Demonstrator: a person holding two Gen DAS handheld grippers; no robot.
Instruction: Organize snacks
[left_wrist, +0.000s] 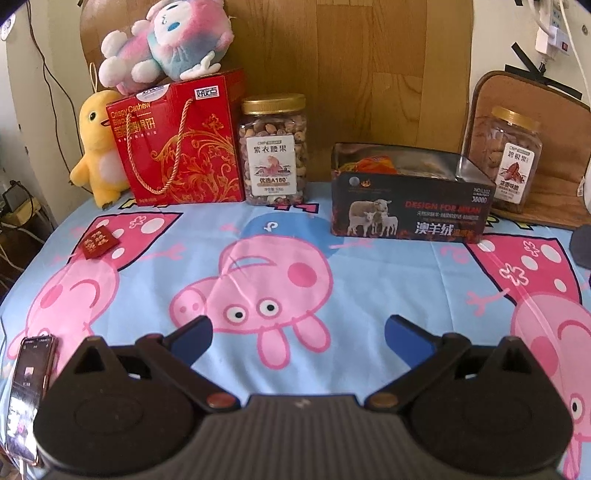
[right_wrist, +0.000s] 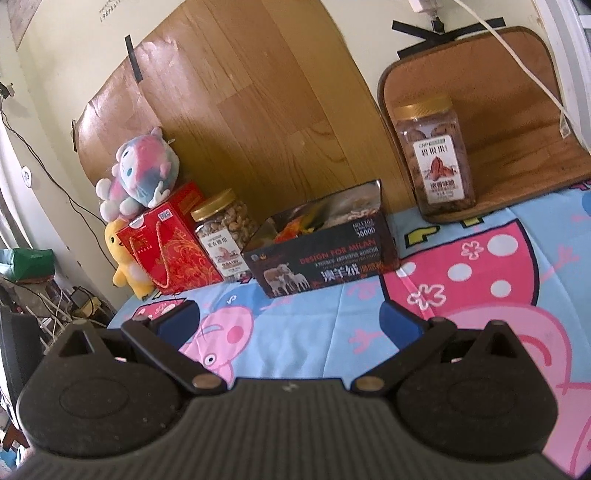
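Both claws, left gripper (left_wrist: 298, 334) and right gripper (right_wrist: 289, 320), gape empty above the cartoon bedsheet (left_wrist: 388, 280). Near its far left edge lies a small red packet (left_wrist: 99, 242); we judge it light and crinkly, best pinched across its edges.

Both views are evenly lit by soft, warm daylight, brightest toward the right edge of the right wrist view — perhaps a window there. Shadows are faint. The cloth (left_wrist: 388, 266) shows no glare; the jar (right_wrist: 434, 155) carries a dull sheen. Fisheye distortion bends the wall board (right_wrist: 258, 110) and darkens the corners. The right wrist view is softer, slightly blurred — label text barely legible.
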